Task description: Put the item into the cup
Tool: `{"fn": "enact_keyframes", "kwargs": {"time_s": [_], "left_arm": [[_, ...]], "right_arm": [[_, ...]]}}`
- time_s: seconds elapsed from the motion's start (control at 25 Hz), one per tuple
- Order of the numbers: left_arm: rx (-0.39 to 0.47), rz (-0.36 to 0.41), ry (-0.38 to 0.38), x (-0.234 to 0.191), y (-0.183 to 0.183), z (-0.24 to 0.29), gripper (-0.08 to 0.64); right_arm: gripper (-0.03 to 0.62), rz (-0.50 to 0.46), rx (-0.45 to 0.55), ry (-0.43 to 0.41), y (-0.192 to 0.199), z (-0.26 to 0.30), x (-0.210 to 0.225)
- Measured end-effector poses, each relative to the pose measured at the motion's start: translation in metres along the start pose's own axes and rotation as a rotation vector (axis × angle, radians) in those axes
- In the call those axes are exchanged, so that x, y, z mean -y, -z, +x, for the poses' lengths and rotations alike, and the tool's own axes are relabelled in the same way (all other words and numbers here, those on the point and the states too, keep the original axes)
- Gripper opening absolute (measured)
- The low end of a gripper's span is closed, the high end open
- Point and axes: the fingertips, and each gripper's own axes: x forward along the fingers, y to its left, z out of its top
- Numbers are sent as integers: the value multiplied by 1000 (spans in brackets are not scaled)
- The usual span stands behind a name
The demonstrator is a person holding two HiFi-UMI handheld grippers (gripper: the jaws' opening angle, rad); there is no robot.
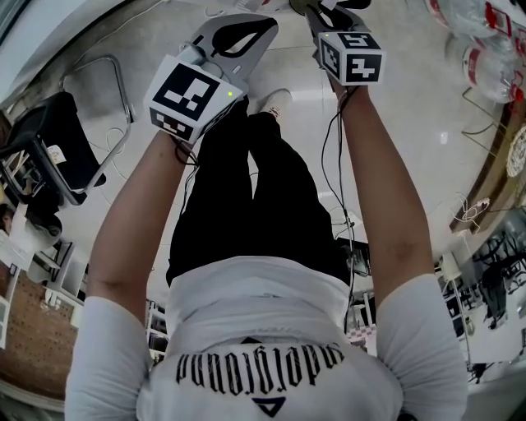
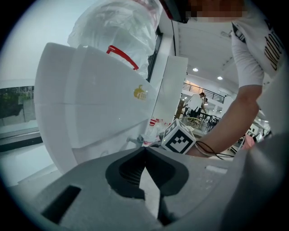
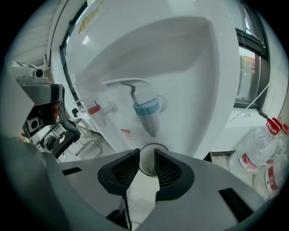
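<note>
In the right gripper view, a white water dispenser fills the picture, with a blue tap and a red tap. Below the blue tap, the round rim of a white cup shows in the gap of my right gripper. Its jaws stand a little apart, and I cannot tell whether they touch the cup. My left gripper is shut with nothing in it, held beside the dispenser's white body. In the head view, both grippers reach forward at the top edge.
A large water bottle sits on top of the dispenser. Spare bottles lie at its right. A black office chair stands on the left, and the glossy floor stretches ahead. My right gripper's marker cube shows in the left gripper view.
</note>
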Motion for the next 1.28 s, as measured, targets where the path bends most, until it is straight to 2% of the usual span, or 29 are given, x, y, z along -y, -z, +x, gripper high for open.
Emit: {"fn": "enact_keyframes", "kwargs": {"time_s": [0.32,0.6,0.84,1.12,1.28], "left_arm": [[11,-28,14,14,-2,-3,12],[11,-7,11,25,-15,-9,12],[26,11,-1,39,-36,-25,12],[37,23,-22,61,-64,-61,12],[78,-7,-29,75,-94,-92,12]], "right_arm": [[74,4,16,-2,2,-16,-8],[72,37,41,7,-3,-40,-16],[71,24,59,1,-6,-79,-32],[31,-52,136,-21,-46,-157,-58],[15,-97,224,-42,-83,-218,-83]]}}
